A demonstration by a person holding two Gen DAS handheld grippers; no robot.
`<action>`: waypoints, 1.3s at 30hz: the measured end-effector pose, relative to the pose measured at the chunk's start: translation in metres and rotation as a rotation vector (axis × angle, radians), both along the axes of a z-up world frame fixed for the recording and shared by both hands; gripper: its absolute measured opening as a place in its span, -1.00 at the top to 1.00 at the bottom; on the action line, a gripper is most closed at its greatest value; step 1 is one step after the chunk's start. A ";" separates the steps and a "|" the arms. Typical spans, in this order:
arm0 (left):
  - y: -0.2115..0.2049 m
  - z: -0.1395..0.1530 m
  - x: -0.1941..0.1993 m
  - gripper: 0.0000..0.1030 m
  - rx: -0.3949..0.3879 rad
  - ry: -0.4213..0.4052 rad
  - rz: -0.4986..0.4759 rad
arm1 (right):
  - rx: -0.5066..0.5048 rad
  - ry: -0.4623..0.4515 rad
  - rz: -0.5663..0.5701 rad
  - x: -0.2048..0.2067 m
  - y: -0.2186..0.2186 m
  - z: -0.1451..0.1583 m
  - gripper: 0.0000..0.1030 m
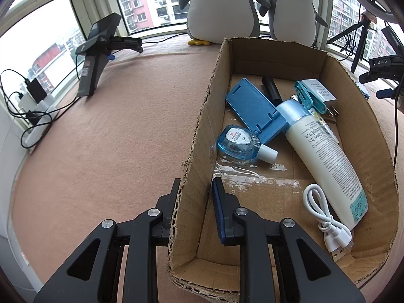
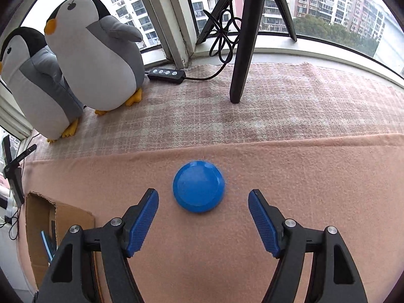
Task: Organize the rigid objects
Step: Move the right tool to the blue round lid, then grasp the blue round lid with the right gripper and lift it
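A blue disc (image 2: 198, 186) lies on pink cloth (image 2: 303, 176); the cardboard box (image 1: 192, 136) is brown.

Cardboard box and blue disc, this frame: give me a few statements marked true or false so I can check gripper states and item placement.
1. The left gripper straddles the cardboard box wall, one finger inside and one outside. True.
2. The blue round disc is already in the box. False: it lies on the pink cloth, outside the box.
3. The right gripper is open, with the disc just ahead of its fingers. True.
4. The white USB cable lies on the cloth beside the box. False: it is inside the box, next to the white lotion tube.
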State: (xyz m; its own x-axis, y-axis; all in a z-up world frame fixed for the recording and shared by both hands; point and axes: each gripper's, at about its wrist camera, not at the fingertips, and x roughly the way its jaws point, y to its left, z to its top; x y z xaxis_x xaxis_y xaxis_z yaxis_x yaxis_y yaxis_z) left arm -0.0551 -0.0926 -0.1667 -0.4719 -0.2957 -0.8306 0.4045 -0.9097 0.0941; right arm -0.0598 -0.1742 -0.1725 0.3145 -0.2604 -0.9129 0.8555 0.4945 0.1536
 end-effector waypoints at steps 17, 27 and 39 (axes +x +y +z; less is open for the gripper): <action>0.000 -0.001 0.000 0.61 0.000 -0.001 0.005 | 0.014 0.107 0.033 0.020 -0.005 -0.017 -0.01; 0.000 -0.001 0.000 0.60 0.001 -0.001 0.007 | 0.003 0.126 0.059 0.026 0.003 -0.022 0.10; -0.001 -0.002 0.002 0.60 0.003 0.003 0.011 | 0.021 0.076 0.100 -0.004 0.048 -0.021 0.10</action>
